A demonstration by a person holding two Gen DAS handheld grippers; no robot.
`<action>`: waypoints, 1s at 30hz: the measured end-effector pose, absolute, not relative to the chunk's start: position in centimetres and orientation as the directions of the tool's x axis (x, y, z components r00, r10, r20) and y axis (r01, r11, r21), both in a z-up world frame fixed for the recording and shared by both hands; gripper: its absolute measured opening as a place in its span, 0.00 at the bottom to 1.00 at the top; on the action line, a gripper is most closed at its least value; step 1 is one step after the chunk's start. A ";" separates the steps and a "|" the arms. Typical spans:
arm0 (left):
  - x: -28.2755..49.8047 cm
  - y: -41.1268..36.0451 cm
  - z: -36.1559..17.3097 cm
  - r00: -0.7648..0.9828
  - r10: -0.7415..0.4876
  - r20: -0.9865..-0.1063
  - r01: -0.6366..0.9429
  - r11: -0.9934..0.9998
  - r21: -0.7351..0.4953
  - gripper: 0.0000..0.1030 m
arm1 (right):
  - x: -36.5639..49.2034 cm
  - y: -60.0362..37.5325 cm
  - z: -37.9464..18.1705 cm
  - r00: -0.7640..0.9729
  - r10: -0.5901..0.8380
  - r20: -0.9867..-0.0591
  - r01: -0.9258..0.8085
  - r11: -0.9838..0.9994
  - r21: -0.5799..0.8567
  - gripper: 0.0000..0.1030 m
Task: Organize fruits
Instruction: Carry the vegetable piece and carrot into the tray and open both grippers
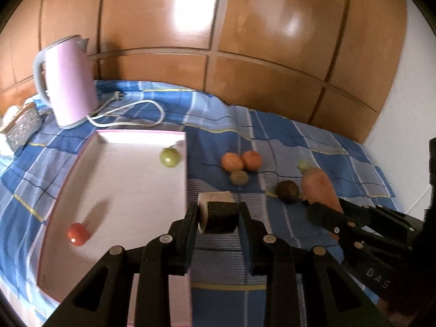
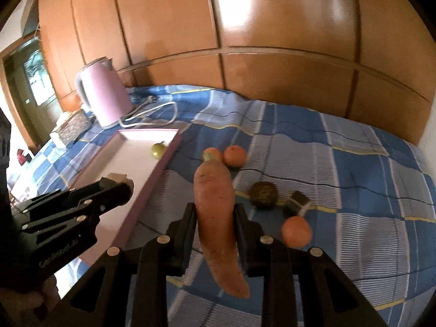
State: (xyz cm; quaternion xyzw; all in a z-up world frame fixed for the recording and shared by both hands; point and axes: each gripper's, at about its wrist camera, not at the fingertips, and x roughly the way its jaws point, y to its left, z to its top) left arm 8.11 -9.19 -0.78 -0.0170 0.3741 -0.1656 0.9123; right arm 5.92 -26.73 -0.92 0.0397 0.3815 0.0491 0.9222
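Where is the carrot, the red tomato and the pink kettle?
carrot point(image 2: 215, 207): right wrist view, middle of its body between the fingers.
red tomato point(image 1: 78, 233): left wrist view, its middle, in the tray.
pink kettle point(image 1: 72, 81): left wrist view, its side wall.

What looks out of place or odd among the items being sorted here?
The right gripper holds a carrot, a vegetable in a fruit task. The left gripper grips a dark-rinded, pale-fleshed chunk, and a similar cut piece lies on the checked cloth.

Blurred beyond naming: dark round fruit point(image 2: 263, 194). Partly hidden behind carrot point(image 2: 216, 212): one orange point(image 2: 214, 153). Cut off at frame edge: glittery box point(image 1: 20, 128).
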 end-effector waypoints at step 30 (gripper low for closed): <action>10.1 3.0 -2.7 0.703 -0.110 -0.702 0.020 0.991 -0.136 0.29 | 11.7 -14.6 -0.8 0.607 0.290 -0.740 -0.245 0.954 0.173 0.27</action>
